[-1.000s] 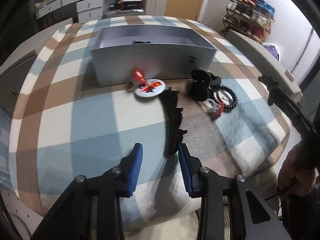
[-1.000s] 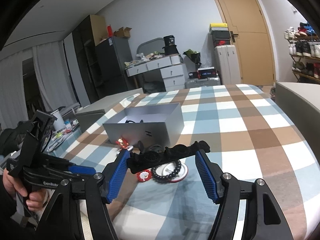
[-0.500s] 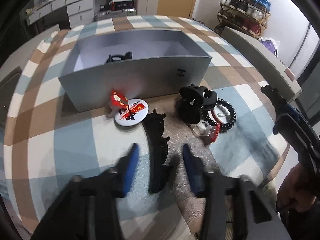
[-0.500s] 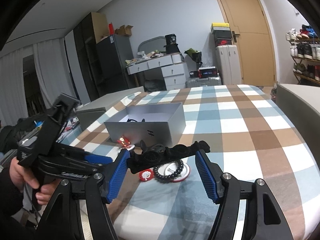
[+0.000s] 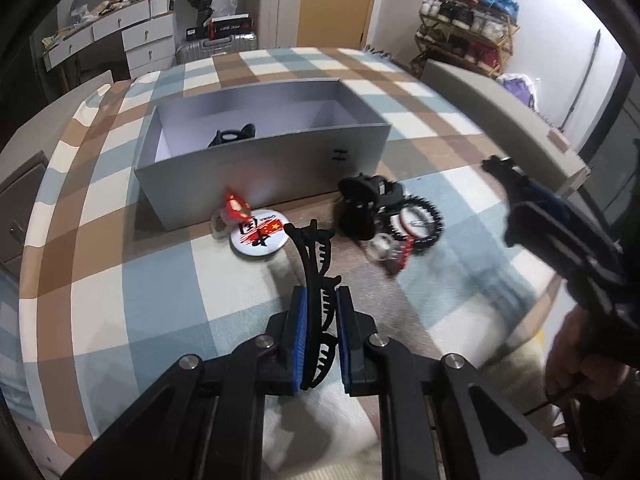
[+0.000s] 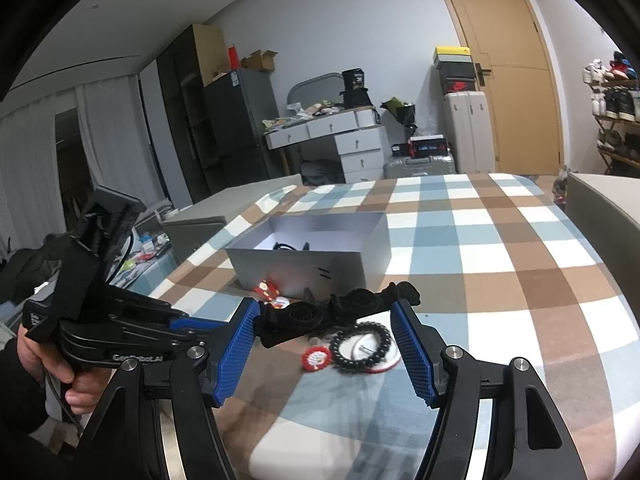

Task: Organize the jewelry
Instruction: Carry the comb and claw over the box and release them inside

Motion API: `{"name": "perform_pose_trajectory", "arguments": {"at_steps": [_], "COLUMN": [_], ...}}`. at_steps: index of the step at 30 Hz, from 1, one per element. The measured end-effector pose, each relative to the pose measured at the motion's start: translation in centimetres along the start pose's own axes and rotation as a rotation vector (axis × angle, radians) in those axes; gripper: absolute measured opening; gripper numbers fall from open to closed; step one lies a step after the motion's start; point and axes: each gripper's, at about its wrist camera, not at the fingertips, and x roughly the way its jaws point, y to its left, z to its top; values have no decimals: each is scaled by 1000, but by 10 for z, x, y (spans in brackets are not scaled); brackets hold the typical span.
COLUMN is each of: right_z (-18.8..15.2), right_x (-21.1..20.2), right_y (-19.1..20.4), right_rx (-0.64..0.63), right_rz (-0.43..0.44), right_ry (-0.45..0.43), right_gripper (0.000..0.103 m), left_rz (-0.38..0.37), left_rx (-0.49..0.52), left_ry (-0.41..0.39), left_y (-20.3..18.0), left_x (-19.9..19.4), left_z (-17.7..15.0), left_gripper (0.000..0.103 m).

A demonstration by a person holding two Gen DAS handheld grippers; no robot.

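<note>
The left claw [image 5: 321, 330] is clenched on a long black toothed hair clip [image 5: 316, 276], its blue pads pressing the clip's near end while the far end points toward a grey open box [image 5: 280, 168] on the checked bed cover [image 5: 120, 280]. The right claw [image 6: 324, 350] grasps a black hair claw clip [image 6: 340, 314] crosswise between its blue pads, above the bed. Beside the box's front wall lie a round white badge [image 5: 258, 236], a small red charm [image 5: 236, 208], another black claw clip [image 5: 366, 200] and a black bead bracelet [image 5: 418, 220]; one more black clip [image 5: 234, 136] sits inside the box.
</note>
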Motion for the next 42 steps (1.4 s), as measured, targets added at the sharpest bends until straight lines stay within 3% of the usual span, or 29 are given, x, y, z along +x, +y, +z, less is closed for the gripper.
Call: {"name": "perform_pose_trajectory", "arguments": {"at_steps": [11, 23, 33, 42], "right_z": [19, 59, 86, 90], "right_x": [1, 37, 87, 123], "right_y": [19, 26, 14, 0], "right_rx": [-21, 5, 67, 116], "right_rz": [60, 139, 175, 170], "right_ry": [-21, -17, 31, 106], "right_gripper": [67, 67, 67, 67], "left_rz": [-21, 5, -56, -106], "left_rx": [-19, -94, -145, -171], "left_ry": [-139, -260, -256, -221], "left_y": [7, 47, 71, 79], "left_x": [-43, -50, -26, -1], "left_z": [12, 51, 81, 96], "left_gripper": [9, 9, 9, 9]}}
